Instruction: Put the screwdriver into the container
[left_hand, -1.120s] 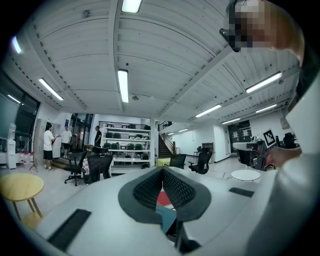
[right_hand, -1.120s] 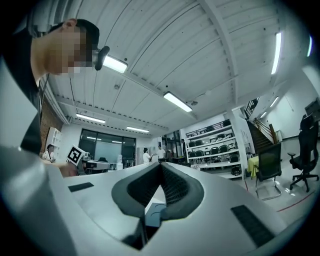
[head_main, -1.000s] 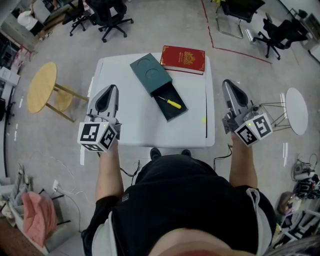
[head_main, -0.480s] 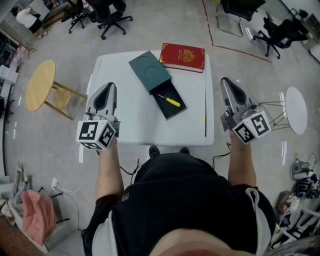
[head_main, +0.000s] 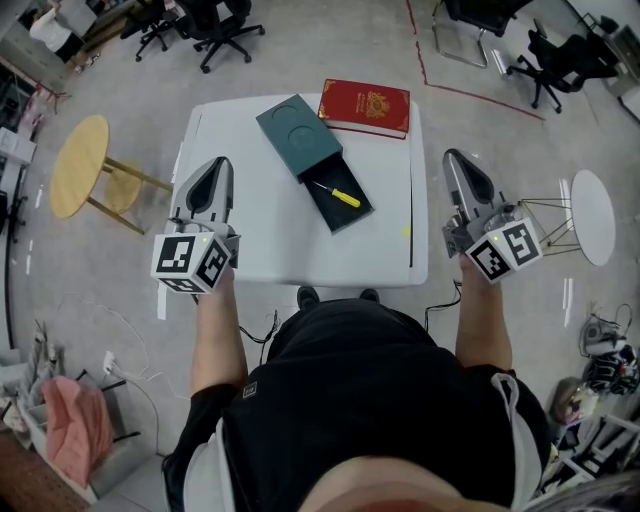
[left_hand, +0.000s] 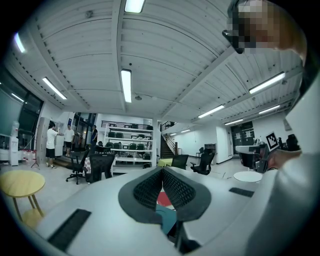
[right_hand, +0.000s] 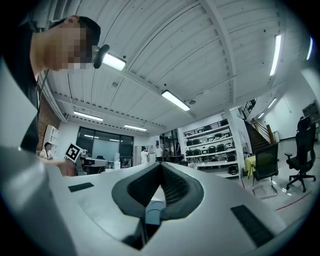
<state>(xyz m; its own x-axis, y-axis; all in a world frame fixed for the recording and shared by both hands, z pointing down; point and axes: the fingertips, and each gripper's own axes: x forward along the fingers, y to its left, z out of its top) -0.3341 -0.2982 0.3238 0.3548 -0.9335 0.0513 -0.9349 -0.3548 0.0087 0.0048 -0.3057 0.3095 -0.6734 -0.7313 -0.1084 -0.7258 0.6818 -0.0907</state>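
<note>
A dark teal box (head_main: 298, 137) lies on the white table (head_main: 260, 240) with its drawer (head_main: 340, 205) slid out toward me. Inside that drawer lies the yellow-handled screwdriver (head_main: 340, 196). My left gripper (head_main: 220, 163) hovers over the table's left edge, shut with nothing in it, well left of the box. At the table's right edge my right gripper (head_main: 452, 157) is also shut and empty. In the left gripper view the pads (left_hand: 172, 186) meet at the tip; the right gripper view shows its pads (right_hand: 171, 186) closed together too.
A red book (head_main: 365, 107) lies at the table's far edge beside the box. A round wooden stool (head_main: 80, 165) stands to the left and a small white round table (head_main: 592, 220) to the right. Office chairs (head_main: 215, 35) stand farther back.
Both grippers have barely shifted and stay shut. The screwdriver remains in the open drawer.
</note>
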